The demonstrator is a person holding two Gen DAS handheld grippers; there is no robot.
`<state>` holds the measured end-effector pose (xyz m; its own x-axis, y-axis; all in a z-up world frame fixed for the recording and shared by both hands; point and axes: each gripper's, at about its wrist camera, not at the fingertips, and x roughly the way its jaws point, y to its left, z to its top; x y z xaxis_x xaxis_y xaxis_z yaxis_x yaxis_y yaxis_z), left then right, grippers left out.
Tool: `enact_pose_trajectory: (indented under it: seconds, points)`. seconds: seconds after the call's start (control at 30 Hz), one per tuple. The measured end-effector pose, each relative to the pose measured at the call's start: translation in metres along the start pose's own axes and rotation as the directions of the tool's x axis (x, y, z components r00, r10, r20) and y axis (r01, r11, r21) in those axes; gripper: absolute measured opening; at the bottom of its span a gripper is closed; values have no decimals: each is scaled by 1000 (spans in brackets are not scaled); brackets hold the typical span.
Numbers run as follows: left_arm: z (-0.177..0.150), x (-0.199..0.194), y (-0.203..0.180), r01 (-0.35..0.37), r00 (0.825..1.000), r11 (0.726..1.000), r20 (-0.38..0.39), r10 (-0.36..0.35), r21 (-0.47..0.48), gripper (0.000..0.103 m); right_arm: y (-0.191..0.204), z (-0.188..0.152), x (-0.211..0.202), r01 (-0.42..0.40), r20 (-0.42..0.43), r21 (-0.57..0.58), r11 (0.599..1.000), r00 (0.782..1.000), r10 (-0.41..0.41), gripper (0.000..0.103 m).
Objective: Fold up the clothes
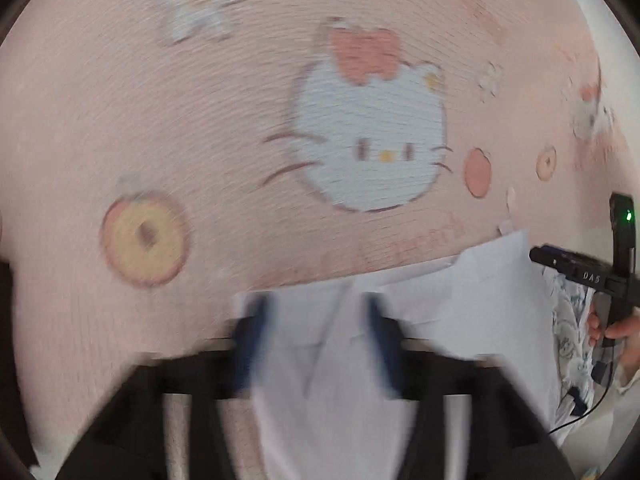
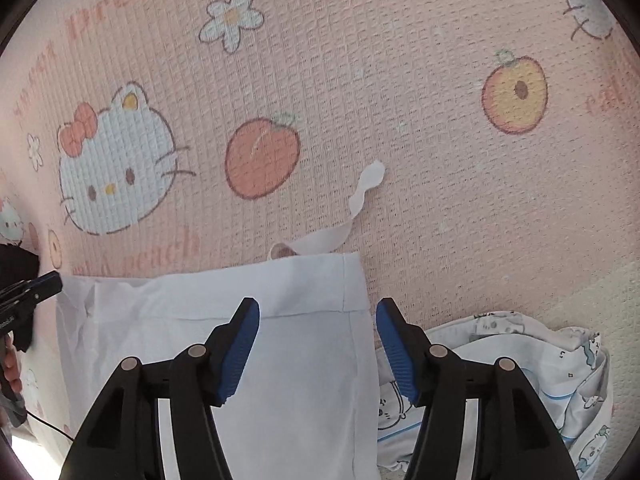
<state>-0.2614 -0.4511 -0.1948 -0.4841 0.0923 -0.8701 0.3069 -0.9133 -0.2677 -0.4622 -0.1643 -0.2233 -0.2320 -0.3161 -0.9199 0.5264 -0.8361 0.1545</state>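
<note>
Right wrist view: my right gripper [image 2: 318, 308] stands with its blue-padded fingers [image 2: 240, 346] well apart over a white garment [image 2: 296, 380], which lies flat in the lower centre of the frame on a pink sheet [image 2: 420, 120] printed with cat faces, peaches and flowers. The pads press on nothing; the cloth lies beneath the gap and the fingers have no hold of it. The garment's hemmed upper edge runs across just above the fingertips, and a narrow white strap [image 2: 366, 184] curls away from its upper corner toward frame centre. At lower right, just beside the white garment, sits a crumpled patterned garment [image 2: 532, 356], white with small cartoon prints and blue trim. At far left I see the tip of the other gripper over the white garment's left edge, with part of a hand below it. Left wrist view, heavily blurred: my left gripper [image 1: 316, 320] shows its fingers [image 1: 252, 336] apart at bottom centre, the white garment [image 1: 472, 292] lying under and between them, with no grip that I can make out. The pink sheet [image 1: 200, 128] fills the upper frame. At the right edge the right gripper's black body [image 1: 580, 272] is held by a hand [image 1: 618, 330], and the patterned garment [image 1: 572, 344] lies beneath it.
</note>
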Motion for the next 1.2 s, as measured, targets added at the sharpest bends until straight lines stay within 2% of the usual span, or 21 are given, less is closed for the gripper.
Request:
enact_pose_trajectory:
  seconds: [0.1,0.23,0.33,0.47,0.5,0.53,0.57,0.6,0.63,0.7,0.77,0.9,1.1,1.17,1.2]
  points:
    - [-9,1,18,50,999,996,12,-49,-80,66,-1,1,7,11,-5,1,1000,1000,-11,60]
    - [-13,13,24,20,1000,997,-5,-20,-80,66,-5,4,18,15,-6,21,1000,1000,-14,60]
    - [-15,20,22,29,1000,996,-3,-29,-83,66,-6,3,23,-11,6,24,1000,1000,11,60]
    - [-15,29,22,-15,1000,998,-24,14,-57,66,3,0,36,51,7,-27,998,999,-51,59]
    - [-16,31,22,-17,1000,999,-25,16,-45,62,5,-1,39,67,7,-40,997,998,-67,47]
    - [-17,34,23,-36,999,999,-35,35,-34,60,7,-1,43,83,8,-54,995,997,-83,40]
    - [-18,37,23,-55,997,998,-45,54,-23,53,9,-1,43,89,19,-54,995,996,-89,37]
    - [-19,40,24,-73,996,997,-52,72,-12,41,12,0,43,116,29,-61,991,993,-114,31]
    - [-18,41,27,-77,996,997,-37,76,-9,38,15,0,43,144,38,-70,987,989,-142,28]
    - [-17,41,32,-82,997,997,-8,82,-4,26,26,3,48,253,68,-128,959,967,-246,23]
    - [-13,42,40,-67,998,997,-4,67,-24,21,30,5,54,290,62,-141,947,957,-284,22]
    - [-5,43,48,-76,997,996,5,76,-35,15,29,16,62,295,47,-108,949,955,-292,22]
    - [-4,46,41,-128,991,990,33,126,52,17,7,24,62,207,22,4,978,978,-207,21]
    - [-4,43,48,-101,994,995,40,101,8,17,5,25,62,196,25,34,980,980,-197,22]
    - [-4,42,51,-85,995,996,43,86,-17,17,6,25,61,193,36,40,980,980,-194,25]
